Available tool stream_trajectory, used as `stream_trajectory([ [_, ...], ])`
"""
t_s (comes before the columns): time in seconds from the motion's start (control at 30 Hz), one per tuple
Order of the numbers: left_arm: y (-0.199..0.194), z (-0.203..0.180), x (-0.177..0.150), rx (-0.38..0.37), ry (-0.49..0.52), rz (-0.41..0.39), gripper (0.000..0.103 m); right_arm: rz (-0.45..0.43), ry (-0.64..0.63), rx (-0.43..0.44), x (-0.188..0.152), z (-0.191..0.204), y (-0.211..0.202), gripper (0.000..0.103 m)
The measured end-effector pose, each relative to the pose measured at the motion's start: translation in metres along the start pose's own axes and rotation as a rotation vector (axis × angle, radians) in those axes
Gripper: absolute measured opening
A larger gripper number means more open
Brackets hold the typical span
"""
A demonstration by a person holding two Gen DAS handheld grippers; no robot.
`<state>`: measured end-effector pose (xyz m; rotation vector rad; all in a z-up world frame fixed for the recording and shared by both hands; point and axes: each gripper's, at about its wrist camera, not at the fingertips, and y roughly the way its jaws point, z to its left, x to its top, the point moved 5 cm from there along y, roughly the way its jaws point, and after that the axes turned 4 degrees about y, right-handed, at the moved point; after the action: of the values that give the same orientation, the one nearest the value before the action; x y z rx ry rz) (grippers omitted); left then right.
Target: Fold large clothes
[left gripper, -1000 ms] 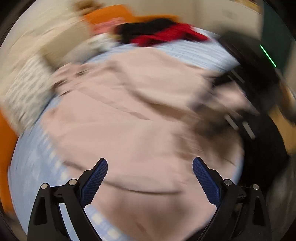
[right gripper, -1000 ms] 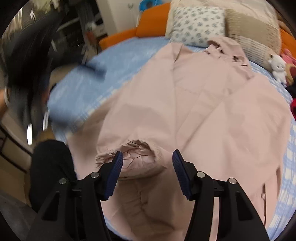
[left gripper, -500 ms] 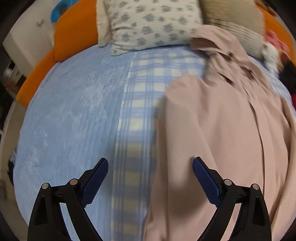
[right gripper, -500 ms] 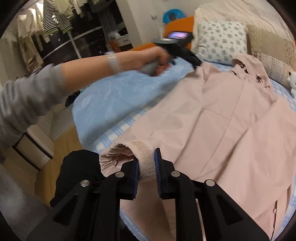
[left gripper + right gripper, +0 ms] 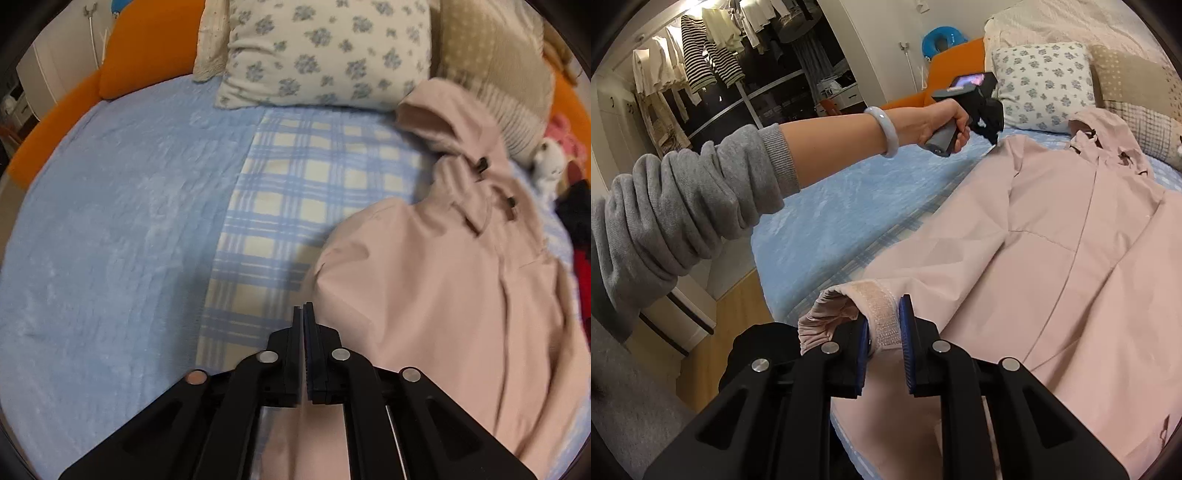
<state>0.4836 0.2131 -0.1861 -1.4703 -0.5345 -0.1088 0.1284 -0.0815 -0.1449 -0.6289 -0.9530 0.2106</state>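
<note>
A large pink hooded jacket (image 5: pixel 424 295) (image 5: pixel 1071 258) lies spread on the bed, hood (image 5: pixel 443 110) toward the pillows. My left gripper (image 5: pixel 303 308) (image 5: pixel 991 138) points down at the jacket's shoulder edge. Its jaws are closing to a thin gap, with a sliver of pink fabric between them. My right gripper (image 5: pixel 882 306) is shut on the sleeve cuff (image 5: pixel 881 325), pinching its Velcro strip just above the bed's near edge. A person's bare forearm and grey sleeve (image 5: pixel 701 199) reach across to the left gripper.
Under the jacket are a plaid sheet (image 5: pixel 295 184) and a blue blanket (image 5: pixel 110 221). A floral pillow (image 5: pixel 325 55), a beige pillow (image 5: pixel 491 74) and an orange bolster (image 5: pixel 147 44) line the far side. Dark and red clothes (image 5: pixel 580 229) lie right. A wardrobe (image 5: pixel 701 55) stands beyond the wooden floor (image 5: pixel 731 314).
The left gripper swung from over the jacket's body to its shoulder edge, and its wide jaws came together. The right gripper's jaws closed on the cuff and lifted it slightly.
</note>
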Motion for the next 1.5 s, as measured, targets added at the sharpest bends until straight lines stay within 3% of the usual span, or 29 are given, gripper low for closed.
stream_trajectory([
  [0.03, -0.006, -0.001, 0.000, -0.032, -0.005, -0.015, 0.053, 0.010, 0.005, 0.003, -0.001, -0.001, 0.003, 0.016],
  [0.1, -0.017, -0.001, -0.001, -0.067, -0.020, -0.051, 0.066, 0.019, 0.018, 0.006, -0.004, -0.004, 0.007, 0.016],
  [0.2, -0.025, -0.010, 0.000, -0.099, 0.015, -0.053, 0.066, 0.030, 0.025, 0.013, -0.007, -0.005, 0.013, 0.016],
  [0.3, -0.016, -0.019, -0.002, -0.038, 0.084, -0.029, 0.065, 0.019, 0.021, 0.019, -0.007, -0.003, 0.012, 0.016],
  [0.37, -0.003, -0.021, -0.004, -0.051, 0.074, 0.003, 0.051, 0.005, 0.023, 0.026, -0.005, -0.003, 0.010, 0.016],
  [0.43, 0.011, -0.019, -0.007, -0.058, 0.046, 0.033, 0.020, -0.003, 0.027, 0.029, -0.004, -0.005, 0.008, 0.016],
  [0.5, 0.023, -0.014, -0.011, -0.056, 0.015, 0.067, 0.012, -0.003, 0.032, 0.035, -0.005, -0.008, 0.009, 0.016],
  [0.67, 0.016, 0.009, 0.002, 0.142, -0.023, 0.047, 0.008, -0.065, 0.057, 0.055, 0.001, -0.008, 0.000, 0.016],
  [0.73, 0.005, 0.006, 0.012, 0.187, 0.003, 0.031, 0.008, -0.103, 0.072, 0.067, 0.004, -0.006, -0.006, 0.016],
  [0.8, -0.005, -0.009, 0.022, 0.280, 0.081, 0.001, 0.008, -0.116, 0.091, 0.076, 0.002, -0.005, -0.011, 0.016],
  [0.93, 0.002, -0.064, 0.024, 0.553, 0.372, -0.039, 0.008, -0.047, 0.179, 0.026, -0.020, -0.018, -0.007, 0.016],
  [0.97, 0.013, -0.078, 0.020, 0.567, 0.420, -0.027, 0.008, -0.014, 0.201, 0.002, -0.028, -0.024, -0.004, 0.016],
  [1.03, 0.034, -0.095, 0.011, 0.507, 0.425, 0.009, 0.008, 0.060, 0.257, -0.040, -0.049, -0.036, 0.004, 0.016],
  [1.13, 0.060, -0.115, 0.001, 0.448, 0.415, 0.029, 0.008, 0.116, 0.231, -0.149, -0.067, -0.041, 0.003, 0.016],
  [1.3, 0.084, -0.124, -0.011, 0.388, 0.398, 0.048, 0.008, 0.173, 0.195, -0.197, -0.083, -0.033, -0.001, 0.010],
  [1.37, 0.077, -0.125, -0.012, 0.360, 0.404, 0.021, 0.020, 0.181, 0.190, -0.188, -0.087, -0.029, 0.000, 0.010],
  [1.43, 0.053, -0.124, -0.018, 0.267, 0.377, -0.006, 0.051, 0.162, 0.183, -0.167, -0.082, -0.024, -0.006, 0.012],
  [1.47, 0.041, -0.123, -0.019, 0.227, 0.364, -0.024, 0.053, 0.133, 0.159, -0.162, -0.076, -0.021, -0.011, 0.013],
  [1.5, 0.020, -0.117, -0.022, 0.191, 0.351, -0.056, 0.055, 0.107, 0.138, -0.163, -0.069, -0.019, -0.015, 0.023],
])
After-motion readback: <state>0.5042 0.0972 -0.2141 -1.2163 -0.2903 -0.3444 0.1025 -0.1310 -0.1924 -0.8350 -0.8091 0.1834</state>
